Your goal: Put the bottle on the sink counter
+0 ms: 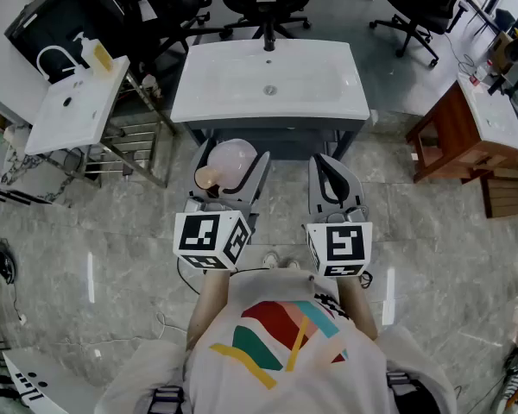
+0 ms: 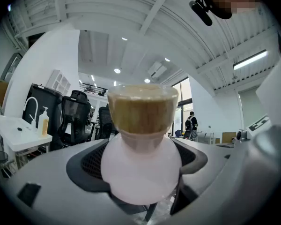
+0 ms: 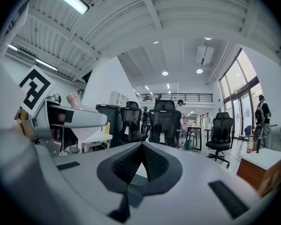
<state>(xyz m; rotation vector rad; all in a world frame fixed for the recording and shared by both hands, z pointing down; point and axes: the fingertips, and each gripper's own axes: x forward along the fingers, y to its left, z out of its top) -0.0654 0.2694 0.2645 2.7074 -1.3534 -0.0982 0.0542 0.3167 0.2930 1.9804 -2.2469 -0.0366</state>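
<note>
1. Two jaws of the left gripper [image 1: 233, 169] are standing wide apart and pinching a round pink bottle [image 2: 141, 165] by its belly. The bottle's tan cap [image 2: 141, 108] is rising above the jaws.
2. Just to that gripper's right, the right gripper [image 1: 332, 178] is hanging with its jaws pressed together and nothing between them.
3. Ahead of both grippers, the white sink counter [image 1: 220, 89] is lying bare around its basin. The bottle is hovering short of the counter's near edge and is not touching it.
4. Carrying the bottle forward to the counter is, by all appearances, the step in hand, and the setting down is not yet done.
5. Doing this well is likely depending on the grip: a curved belly may be prone to slipping between flat pads, so the pinch should be staying even while the gripper is travelling.
6. Keeping the cap uppermost, and aiming for a flat stretch of counter beside the basin rather than its slope, should be helping the bottle stand.
7. Spreading the jaws only once the base is resting fully should be preventing a roll.
8. Far off to the left gripper's left, a smaller sink [image 1: 69, 115] is standing. The counter straight ahead is seeming the likelier goal.
</note>
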